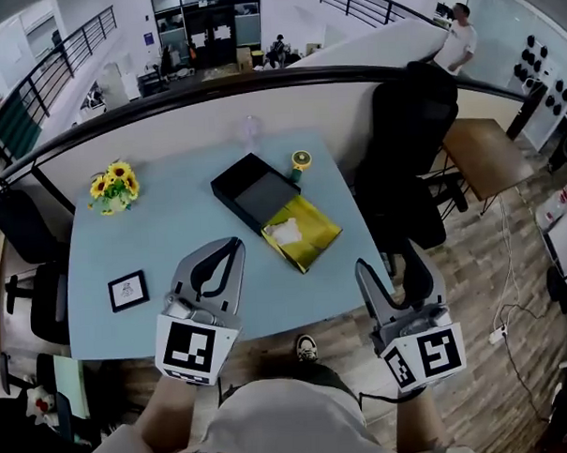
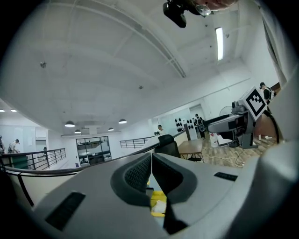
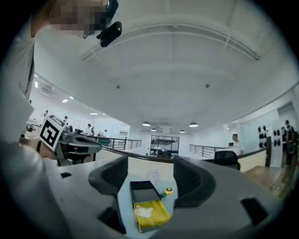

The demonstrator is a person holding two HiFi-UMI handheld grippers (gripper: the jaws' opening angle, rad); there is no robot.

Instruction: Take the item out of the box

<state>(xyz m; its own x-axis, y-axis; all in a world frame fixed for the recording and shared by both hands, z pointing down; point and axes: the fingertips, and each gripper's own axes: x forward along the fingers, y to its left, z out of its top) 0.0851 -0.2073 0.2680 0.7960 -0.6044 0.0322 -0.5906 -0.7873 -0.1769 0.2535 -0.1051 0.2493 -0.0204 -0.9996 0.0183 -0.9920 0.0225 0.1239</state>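
Note:
A black box half (image 1: pixel 254 194) lies open on the light blue table (image 1: pixel 162 245). Touching its near corner is a yellow-lined half (image 1: pixel 303 234) with a white item (image 1: pixel 286 232) in it. My left gripper (image 1: pixel 234 244) hovers over the table's front, just left of the yellow half, with its jaws shut and empty. My right gripper (image 1: pixel 388 259) stands open off the table's right front corner, holding nothing. The right gripper view looks between the open right gripper (image 3: pixel 150 170) at the black half (image 3: pixel 142 191), yellow half (image 3: pixel 152 215) and white item (image 3: pixel 143 211). The left gripper (image 2: pixel 151 156) hides most of the yellow half (image 2: pixel 159 201).
A small round yellow-and-green object (image 1: pixel 300 161) sits by the black half's far corner, a clear glass (image 1: pixel 251 128) behind it. Sunflowers (image 1: pixel 114 188) stand far left, a small framed picture (image 1: pixel 128 291) near left. A black office chair (image 1: pixel 406 140) and wooden desk (image 1: pixel 482 151) stand right.

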